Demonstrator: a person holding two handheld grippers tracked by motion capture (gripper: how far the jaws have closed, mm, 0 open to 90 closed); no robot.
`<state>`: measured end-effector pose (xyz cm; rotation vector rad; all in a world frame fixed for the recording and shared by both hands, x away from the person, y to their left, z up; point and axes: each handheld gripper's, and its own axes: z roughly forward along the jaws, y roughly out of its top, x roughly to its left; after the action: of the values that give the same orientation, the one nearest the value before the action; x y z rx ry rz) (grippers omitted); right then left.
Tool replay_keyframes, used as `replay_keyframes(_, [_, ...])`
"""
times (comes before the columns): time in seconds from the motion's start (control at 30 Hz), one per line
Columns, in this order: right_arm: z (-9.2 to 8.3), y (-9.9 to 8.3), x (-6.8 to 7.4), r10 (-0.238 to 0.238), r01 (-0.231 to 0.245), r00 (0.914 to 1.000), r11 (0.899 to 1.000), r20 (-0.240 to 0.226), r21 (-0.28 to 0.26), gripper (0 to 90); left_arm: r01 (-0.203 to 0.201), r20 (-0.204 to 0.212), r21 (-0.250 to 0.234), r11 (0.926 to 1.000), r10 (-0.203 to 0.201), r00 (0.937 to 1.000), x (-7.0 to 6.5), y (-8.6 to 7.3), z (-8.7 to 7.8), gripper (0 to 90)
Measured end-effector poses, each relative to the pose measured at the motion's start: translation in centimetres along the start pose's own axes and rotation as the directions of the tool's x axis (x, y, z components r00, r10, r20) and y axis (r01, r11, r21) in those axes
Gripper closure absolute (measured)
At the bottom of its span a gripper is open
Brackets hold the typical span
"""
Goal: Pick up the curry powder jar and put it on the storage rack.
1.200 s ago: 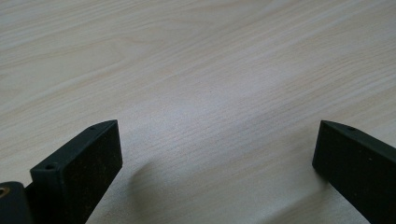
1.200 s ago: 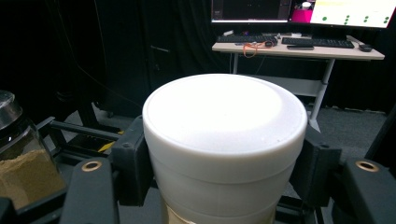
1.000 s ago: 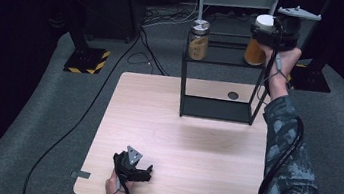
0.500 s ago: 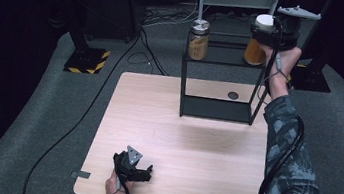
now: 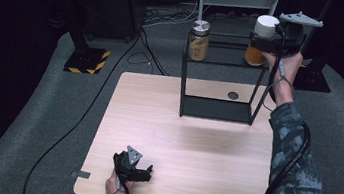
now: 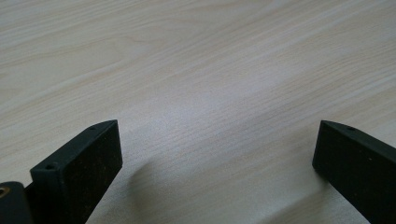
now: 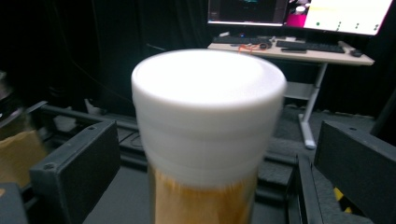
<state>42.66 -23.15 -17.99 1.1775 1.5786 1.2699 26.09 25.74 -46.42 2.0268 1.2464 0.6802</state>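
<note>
A jar with a white lid (image 5: pixel 266 24) and amber contents stands on the top level of a black wire shelf (image 5: pixel 182 85) at the table's far side. My right gripper (image 5: pixel 262 39) reaches in from the right. In the right gripper view the white-lidded jar (image 7: pixel 208 116) stands between the jaws of the right gripper (image 7: pixel 215 127) with a gap on each side; the jaws have just been opening. A second jar with a metal lid (image 5: pixel 199 41) stands at the shelf's left end. My left gripper (image 5: pixel 133 165) rests near the table's front edge; in its own view the left gripper (image 6: pixel 217 126) is open over bare wood.
The light wooden table (image 5: pixel 188 149) has a small dark round disc (image 5: pixel 233 95) behind the shelf. A yellow-and-black striped stand foot (image 5: pixel 85 60) and cables lie on the grey floor at the left. A desk with monitors (image 7: pixel 299 11) stands far behind the shelf.
</note>
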Motion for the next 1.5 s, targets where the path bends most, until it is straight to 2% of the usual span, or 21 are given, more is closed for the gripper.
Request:
replay_keyframes(0.17, [-2.5,-1.2,-0.5,-0.019,0.019,0.9998,1.000,-0.009,0.021,0.0,0.001,0.001,0.000,1.0000,-0.001,1.0000,0.0,0.0,0.0,0.7])
replay_keyframes(0.37, [-6.4,-5.0,-0.9,-0.043,0.044,0.9989,0.998,-0.016,0.052,0.0,0.002,0.002,0.000,1.0000,-0.002,1.0000,0.0,0.0,0.0,0.7])
replay_keyframes(0.47, [-8.6,-7.9,-1.4,-0.033,0.034,0.9992,0.997,-0.021,0.072,0.0,0.000,0.002,-0.001,1.0000,0.000,1.0000,0.0,0.0,0.0,0.7])
replay_keyframes(0.53, [-10.1,-10.2,-1.9,-0.009,0.010,0.9997,0.997,-0.023,0.078,0.0,-0.001,0.002,-0.002,1.0000,0.001,1.0000,0.0,0.0,0.0,0.7])
replay_keyframes(0.63, [-12.1,-13.3,-2.5,0.010,-0.007,0.9997,0.994,-0.020,0.112,0.0,-0.003,0.003,-0.002,1.0000,0.003,1.0000,0.0,0.0,0.0,0.7])
replay_keyframes(0.77, [-14.7,-18.3,-2.9,0.020,-0.019,0.9998,0.986,-0.003,0.163,0.0,-0.008,0.005,-0.006,0.9999,0.008,1.0000,0.0,-0.1,0.0,0.8])
replay_keyframes(0.83, [-15.6,-21.1,-3.1,0.035,-0.035,0.9994,0.978,0.003,0.205,0.0,-0.009,0.003,-0.008,0.9999,0.009,1.0000,-0.1,-0.1,0.0,0.7])
replay_keyframes(0.9, [-16.1,-23.5,-3.0,0.033,-0.039,0.9991,0.965,0.025,0.258,0.0,-0.007,0.006,-0.006,1.0000,0.007,1.0000,0.0,-0.1,0.0,0.7])
replay_keyframes(1.0, [-16.2,-26.8,-3.3,0.074,-0.084,0.9963,0.940,0.045,0.332,0.0,-0.006,0.007,-0.005,1.0000,0.006,1.0000,0.0,-0.1,0.0,0.7])
replay_keyframes(1.1, [-15.8,-29.3,-3.1,0.076,-0.098,0.9944,0.921,0.072,0.377,0.0,-0.006,0.006,-0.005,1.0000,0.007,1.0000,0.0,-0.1,0.0,0.7])
replay_keyframes(1.17, [-15.5,-30.6,-3.1,0.082,-0.112,0.9923,0.912,0.092,0.394,0.0,-0.006,0.007,-0.005,1.0000,0.006,1.0000,0.0,-0.1,0.0,0.7])
replay_keyframes(1.27, [-15.4,-31.8,-3.3,0.104,-0.139,0.9887,0.907,0.108,0.397,0.0,-0.005,0.006,-0.005,1.0000,0.005,1.0000,0.0,-0.1,0.0,0.7])
replay_keyframes(1.37, [-15.3,-32.3,-3.6,0.112,-0.149,0.9870,0.902,0.115,0.405,0.0,-0.005,0.006,-0.005,1.0000,0.005,1.0000,0.0,-0.1,0.0,0.7])
replay_keyframes(1.43, [-15.5,-32.5,-3.6,0.113,-0.151,0.9863,0.910,0.120,0.385,0.0,-0.006,0.004,-0.006,1.0000,0.006,1.0000,0.0,-0.1,0.0,0.7])
replay_keyframes(1.5, [-15.3,-32.4,-3.7,0.115,-0.152,0.9866,0.906,0.116,0.395,0.0,-0.004,0.009,-0.001,1.0000,0.004,1.0000,0.1,0.0,0.0,0.7])
